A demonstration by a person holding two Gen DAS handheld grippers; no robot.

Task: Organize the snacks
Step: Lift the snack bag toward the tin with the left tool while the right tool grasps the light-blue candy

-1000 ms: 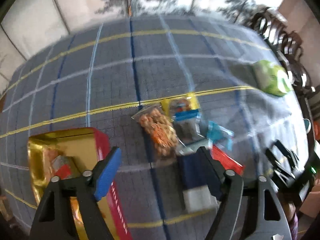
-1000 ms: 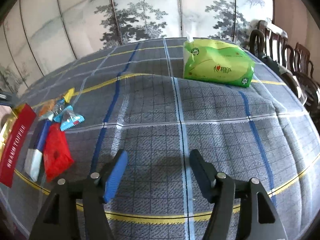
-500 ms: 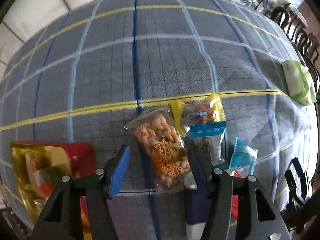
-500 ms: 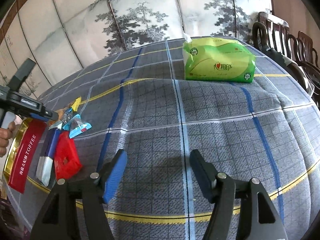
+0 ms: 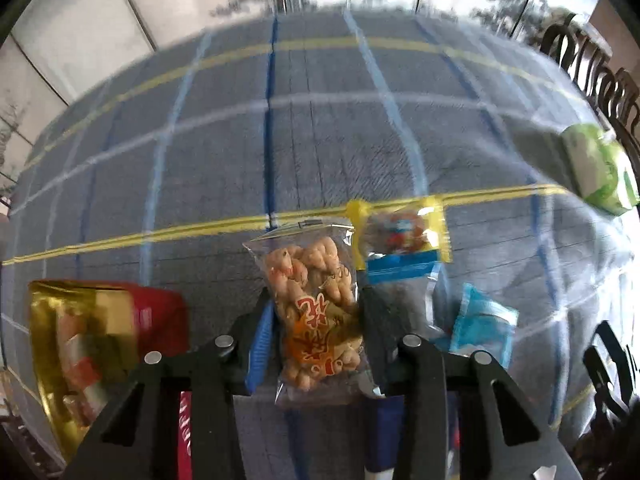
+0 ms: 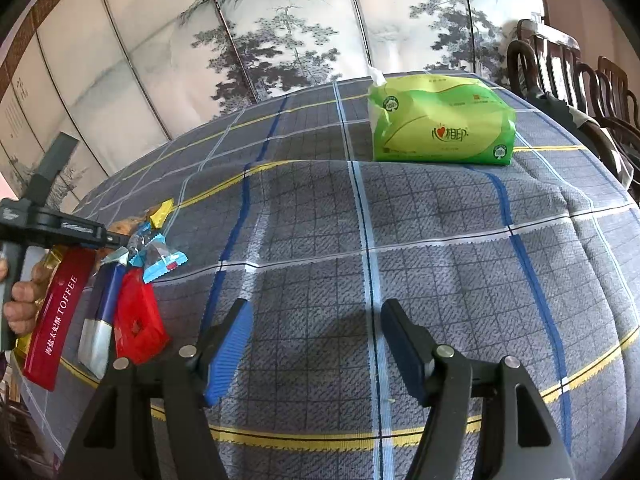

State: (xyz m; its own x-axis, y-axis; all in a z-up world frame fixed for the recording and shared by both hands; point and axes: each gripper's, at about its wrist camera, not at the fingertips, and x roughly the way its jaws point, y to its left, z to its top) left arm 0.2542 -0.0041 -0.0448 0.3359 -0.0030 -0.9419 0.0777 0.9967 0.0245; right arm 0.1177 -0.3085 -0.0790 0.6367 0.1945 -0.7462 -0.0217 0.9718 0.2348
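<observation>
A clear bag of orange-brown snacks [image 5: 316, 304] lies on the plaid cloth between the fingers of my left gripper [image 5: 316, 316]. The jaws stand close on both sides of the bag. Beside it lie a yellow packet [image 5: 400, 236], a light blue packet [image 5: 482, 324] and a dark blue stick pack [image 6: 100, 316]. A red packet [image 6: 138, 316] lies by them. The red and gold toffee box [image 5: 100, 332] stands open to the left with sweets inside. My right gripper [image 6: 316, 344] is open and empty over bare cloth.
A green tissue pack [image 6: 440, 120] sits at the far right of the table. Dark wooden chairs [image 6: 580, 80] stand beyond the right edge. The table's front edge runs just below the toffee box [image 6: 56, 312]. A painted screen stands behind.
My left gripper has moved forward over the snack pile and its fingers have narrowed around the clear bag. The right gripper has barely moved.
</observation>
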